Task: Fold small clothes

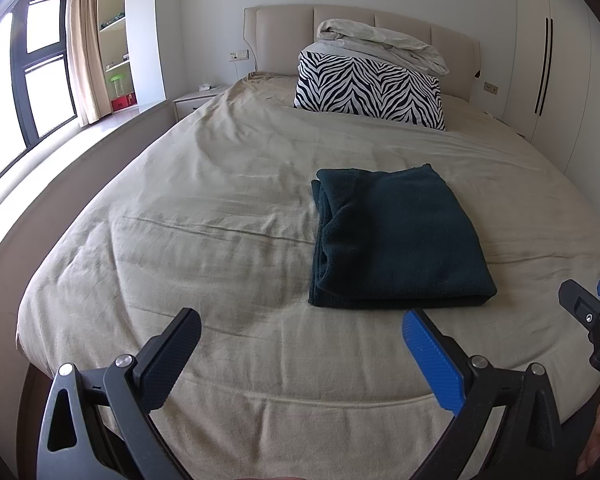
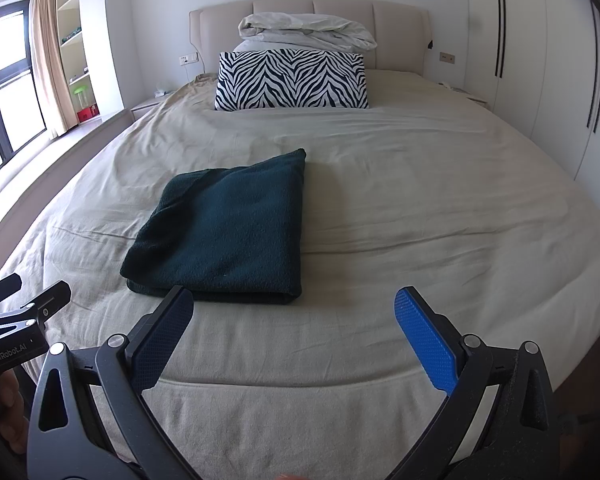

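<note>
The cloth (image 1: 396,240) is lying folded into a flat, layered rectangle near the foot edge of the bed (image 1: 220,208), roughly midway across it. Judged from its shape, the folding looks done or nearly done; at most a final fold or tidying is remaining. Its long axis is running from foot toward headboard, with the loose layered edges facing the window side. Both the left gripper (image 1: 300,360) and right gripper (image 2: 296,344) are hovering off the foot edge, fingers spread wide, gripping nothing.

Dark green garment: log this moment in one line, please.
dark green garment folded, flat on bed | left gripper open, empty | right gripper open, empty | neither touching garment
</note>
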The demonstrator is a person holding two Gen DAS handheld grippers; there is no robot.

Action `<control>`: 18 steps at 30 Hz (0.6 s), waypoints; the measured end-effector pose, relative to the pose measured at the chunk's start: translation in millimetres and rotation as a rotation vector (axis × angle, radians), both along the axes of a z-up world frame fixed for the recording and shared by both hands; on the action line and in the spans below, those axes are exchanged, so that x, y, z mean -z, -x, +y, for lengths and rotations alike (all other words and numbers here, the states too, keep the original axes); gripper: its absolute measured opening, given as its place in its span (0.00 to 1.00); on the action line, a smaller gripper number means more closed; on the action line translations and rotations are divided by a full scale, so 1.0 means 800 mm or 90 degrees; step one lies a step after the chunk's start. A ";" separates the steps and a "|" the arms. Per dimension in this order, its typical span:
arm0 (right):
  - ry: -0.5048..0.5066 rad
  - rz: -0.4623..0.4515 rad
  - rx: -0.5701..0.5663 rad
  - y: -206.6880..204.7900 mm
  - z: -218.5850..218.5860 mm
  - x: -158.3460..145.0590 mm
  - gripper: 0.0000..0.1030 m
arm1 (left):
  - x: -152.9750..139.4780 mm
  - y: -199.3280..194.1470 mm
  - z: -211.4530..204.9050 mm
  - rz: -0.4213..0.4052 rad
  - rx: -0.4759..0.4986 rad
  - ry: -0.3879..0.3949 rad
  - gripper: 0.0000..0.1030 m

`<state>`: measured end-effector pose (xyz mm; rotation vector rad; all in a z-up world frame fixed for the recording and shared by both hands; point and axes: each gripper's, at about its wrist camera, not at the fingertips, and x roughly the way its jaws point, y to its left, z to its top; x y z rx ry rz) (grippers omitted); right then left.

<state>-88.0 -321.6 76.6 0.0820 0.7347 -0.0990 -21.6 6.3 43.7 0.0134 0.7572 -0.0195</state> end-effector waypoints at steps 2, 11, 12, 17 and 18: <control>0.000 0.000 0.000 0.001 0.001 0.002 1.00 | 0.003 0.003 -0.001 0.002 0.001 0.002 1.00; -0.001 0.000 -0.001 0.001 -0.001 0.002 1.00 | 0.006 0.004 -0.002 0.005 0.004 0.004 1.00; -0.001 0.000 -0.001 0.000 -0.001 0.002 1.00 | 0.006 0.004 -0.003 0.005 0.004 0.004 1.00; -0.001 0.001 -0.001 0.000 -0.002 0.001 1.00 | 0.008 0.005 -0.003 0.008 0.006 0.003 1.00; -0.002 0.001 -0.001 0.000 -0.001 0.002 1.00 | 0.008 0.005 -0.002 0.007 0.006 0.002 1.00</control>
